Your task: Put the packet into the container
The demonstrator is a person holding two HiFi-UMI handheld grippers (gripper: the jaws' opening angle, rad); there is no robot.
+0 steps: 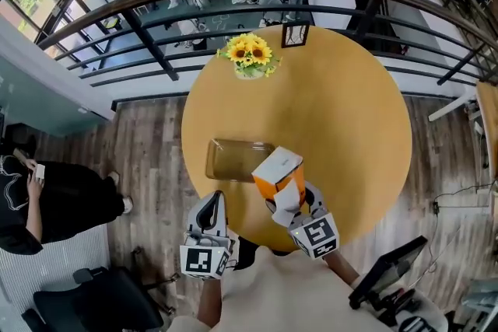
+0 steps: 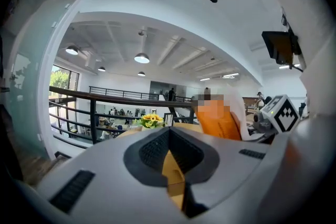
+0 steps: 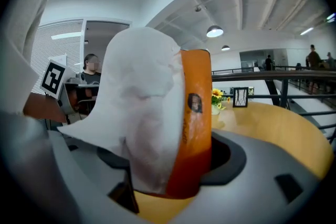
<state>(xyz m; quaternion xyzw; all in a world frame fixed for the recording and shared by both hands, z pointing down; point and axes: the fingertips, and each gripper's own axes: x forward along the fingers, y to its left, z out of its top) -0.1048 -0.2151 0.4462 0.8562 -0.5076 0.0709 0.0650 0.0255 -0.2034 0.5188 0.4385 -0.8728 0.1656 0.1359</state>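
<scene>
Packet (image 1: 278, 171) in the right tool (image 1: 292, 202): an orange pack with a white top. It is clamped between jaws that stand wide on it, over the near part of the round tabletop (image 1: 342, 113). In the head view it sits at the right end of the clear brownish container (image 1: 233, 159), partly overlapping that end. How high it rides above the rim cannot be told. The right gripper view shows the hold on the pack's lower part, with a smooth orange face toward the right and crumpled white wrapping bulging out to the left.

It looks light and soft-sided, likely to dent under pressure, and the orange film looks glossy enough to slide. The loose white flap is no place to grip, since it would probably crease or tear away. Across the firmer orange flanks, low on the body as now, seems the safer hold, with only moderate squeeze. The container is a shallow tray lying flat, so the pack will probably need laying over on its broad side to settle in.

The left tool (image 1: 210, 207) hangs at the near left, just off the tabletop edge. Its jaws are drawn to a narrow slit with nothing between them. A vase of sunflowers (image 1: 249, 54) and a small picture frame (image 1: 295, 33) stand at the far edge, well apart from the work.
</scene>
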